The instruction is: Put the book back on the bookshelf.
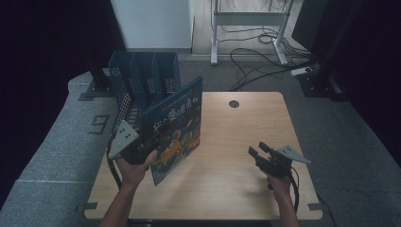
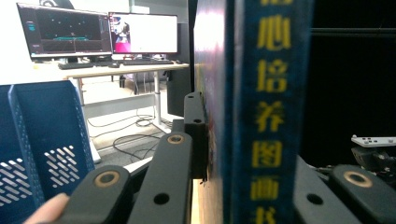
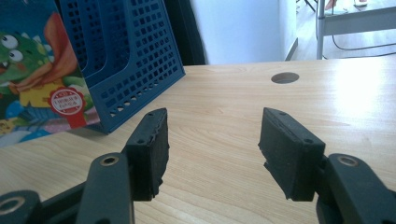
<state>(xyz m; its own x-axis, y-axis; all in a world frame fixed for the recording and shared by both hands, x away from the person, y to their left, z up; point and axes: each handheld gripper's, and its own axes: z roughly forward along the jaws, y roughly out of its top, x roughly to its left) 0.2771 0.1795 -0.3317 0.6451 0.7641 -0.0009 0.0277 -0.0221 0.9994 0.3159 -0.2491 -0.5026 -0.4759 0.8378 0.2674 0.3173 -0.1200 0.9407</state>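
While the left gripper (image 1: 142, 147) is clamped on the lower spine edge of a thin, dark blue hardcover picture book (image 1: 176, 127) with a cartoon cover, the book stands upright off the light wooden table (image 1: 227, 189), its long axis rising steeply and leaning a little toward the far side. The blue perforated plastic file rack (image 1: 142, 78) with upright slots sits at the far-left corner of the table, and the book is just in front of that rack, on its near side, the upper corner overlapping the rack's front wall in the high view; whether they touch I cannot tell. In the left gripper view the jaws press flat on both covers with the yellow-lettered spine facing the camera, and the rack's slots lie to the left of the book. So the coming move seems to turn on this: the slots open upward and lie beyond and to the left of the held book, whose long edge must line up with a slot. The right gripper (image 1: 260, 153) rests well away from the rack, over the near-right part of the table, its jaws partly apart with nothing between them.
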